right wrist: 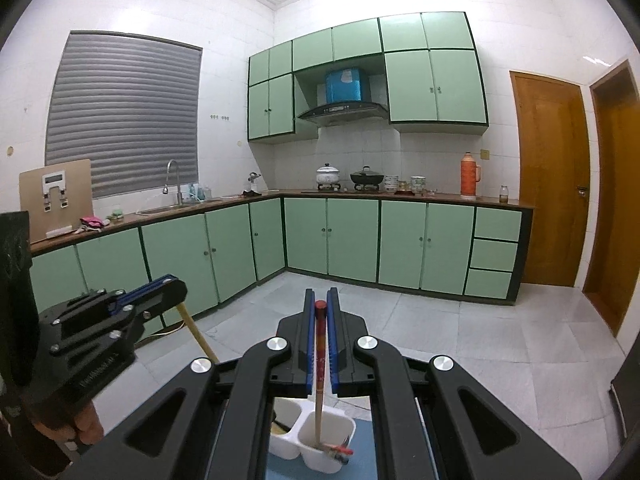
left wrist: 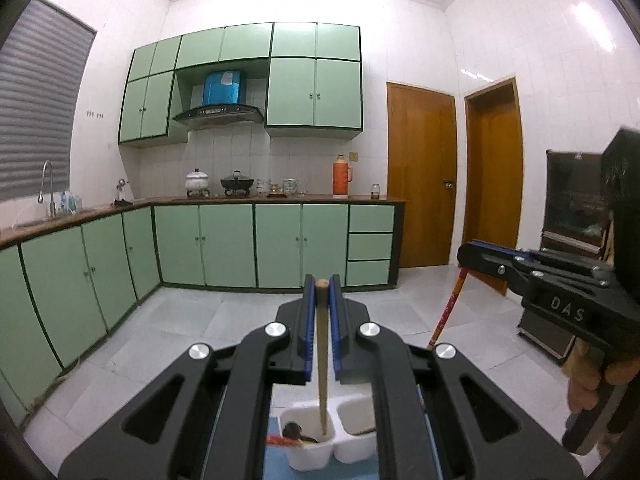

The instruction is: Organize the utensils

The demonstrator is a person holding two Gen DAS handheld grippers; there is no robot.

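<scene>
While clamped, both claws near-level

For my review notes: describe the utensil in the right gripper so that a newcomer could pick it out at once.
Below both grippers stands a white two-compartment holder. The right gripper is shut on a slim stick whose lower end reaches into one compartment. Its red, patterned top sets it apart from the plain wooden stick in the left gripper.

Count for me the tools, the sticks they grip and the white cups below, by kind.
tools: 2, the left tool and the right tool
sticks: 2, a wooden stick and a red-topped stick
white cups: 2
Total: 6
</scene>
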